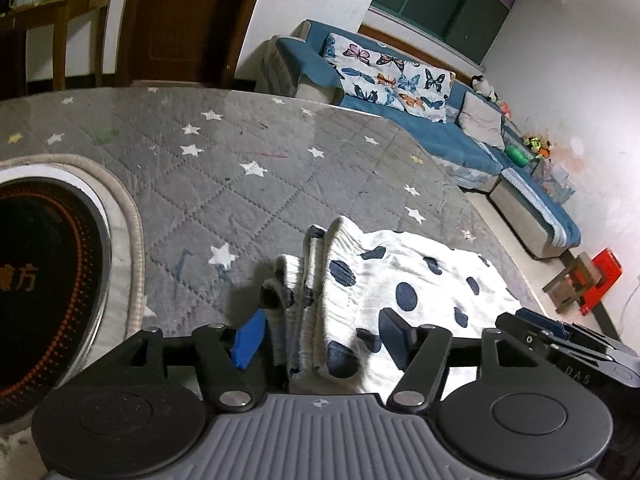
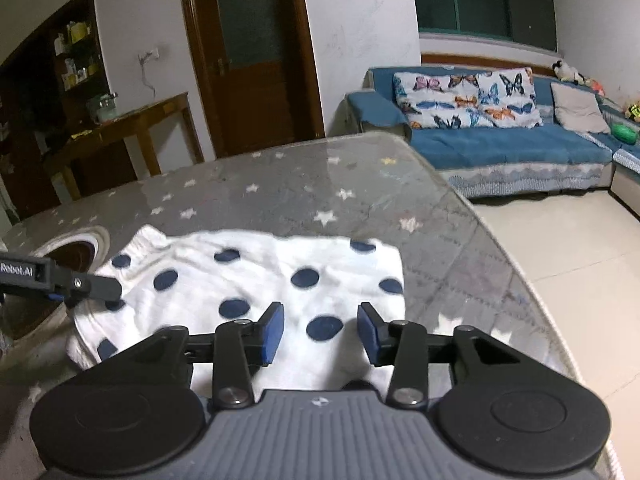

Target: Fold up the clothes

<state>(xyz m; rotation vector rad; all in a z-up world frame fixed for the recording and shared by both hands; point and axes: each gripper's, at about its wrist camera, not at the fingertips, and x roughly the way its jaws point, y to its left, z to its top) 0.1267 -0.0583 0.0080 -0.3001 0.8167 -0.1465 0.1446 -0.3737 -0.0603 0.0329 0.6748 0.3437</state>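
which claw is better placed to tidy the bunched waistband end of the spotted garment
Left, probably. The left claw stands open right over the ribbed waistband of the white navy-spotted cotton garment; the right claw is over its flat middle.

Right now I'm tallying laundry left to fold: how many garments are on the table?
1: a white dotted garment lies on the table near its front edge, partly folded, with its bunched waistband at the left. Others outside the views may be hidden.

Home living room: sofa [image 2: 500, 148], butterfly cushions [image 2: 464, 96], door [image 2: 252, 52]
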